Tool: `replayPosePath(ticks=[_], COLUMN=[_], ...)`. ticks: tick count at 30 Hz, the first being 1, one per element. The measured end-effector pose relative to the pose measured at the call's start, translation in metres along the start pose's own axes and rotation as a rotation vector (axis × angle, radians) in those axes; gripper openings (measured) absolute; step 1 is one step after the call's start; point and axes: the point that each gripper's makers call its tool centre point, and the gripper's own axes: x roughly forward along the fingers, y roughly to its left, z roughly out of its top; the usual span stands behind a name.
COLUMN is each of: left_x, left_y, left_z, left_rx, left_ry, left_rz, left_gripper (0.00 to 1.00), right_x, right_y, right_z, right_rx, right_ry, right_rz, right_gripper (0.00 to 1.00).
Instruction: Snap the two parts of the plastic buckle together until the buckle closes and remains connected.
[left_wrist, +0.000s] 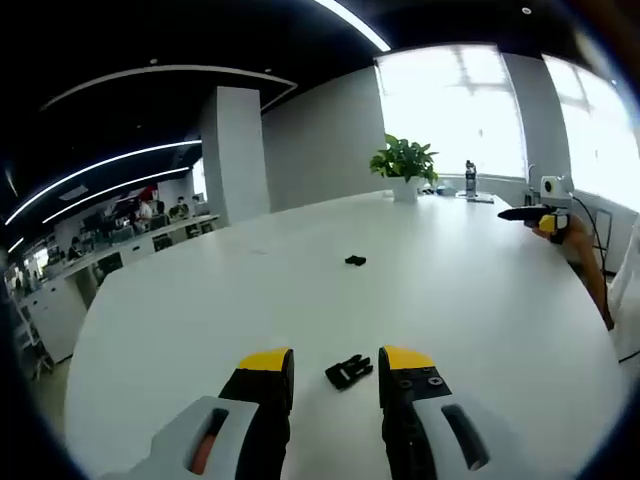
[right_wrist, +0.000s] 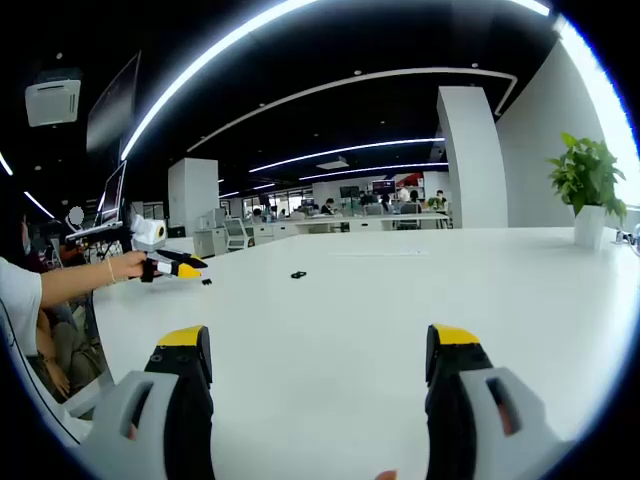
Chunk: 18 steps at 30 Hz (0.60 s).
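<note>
Black buckle part (left_wrist: 348, 371) between left gripper (left_wrist: 335, 370) jaws; other part (left_wrist: 355, 261) indistinct.

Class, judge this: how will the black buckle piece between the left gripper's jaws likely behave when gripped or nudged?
The buckle piece looks small and thin, so probably light. Lying flat on the smooth white table, it may slide rather than roll. Its prongs suggest slightly springy plastic.

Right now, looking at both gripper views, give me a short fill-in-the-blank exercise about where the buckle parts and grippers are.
1. The near buckle part lies on the white table between the fingers of the ____ gripper.
2. The far buckle part lies apart from it, so the buckle is not yet ____.
3. The right gripper is open and holds ____.
4. The plant stands in a ____ pot.

Missing words: left; closed; nothing; white
</note>
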Motion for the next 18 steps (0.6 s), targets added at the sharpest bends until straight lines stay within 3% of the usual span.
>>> replayPosePath(ticks=[8,18], left_x=[0.0047,0.0081], left_y=[0.0028,-0.0016], left_z=[-0.0056,-0.0093], left_rx=[0.023,-0.012], left_ry=[0.042,0.051], left_rz=[-0.025,-0.081], left_gripper=[0.33,0.33], right_x=[0.0001,-0.0022], right_y=[-0.0005,-0.0032], right_z=[-0.0028,-0.0046], right_rx=[0.004,0.003], right_ry=[0.005,0.010], right_rz=[0.000,-0.007], right_gripper=[0.89,0.89])
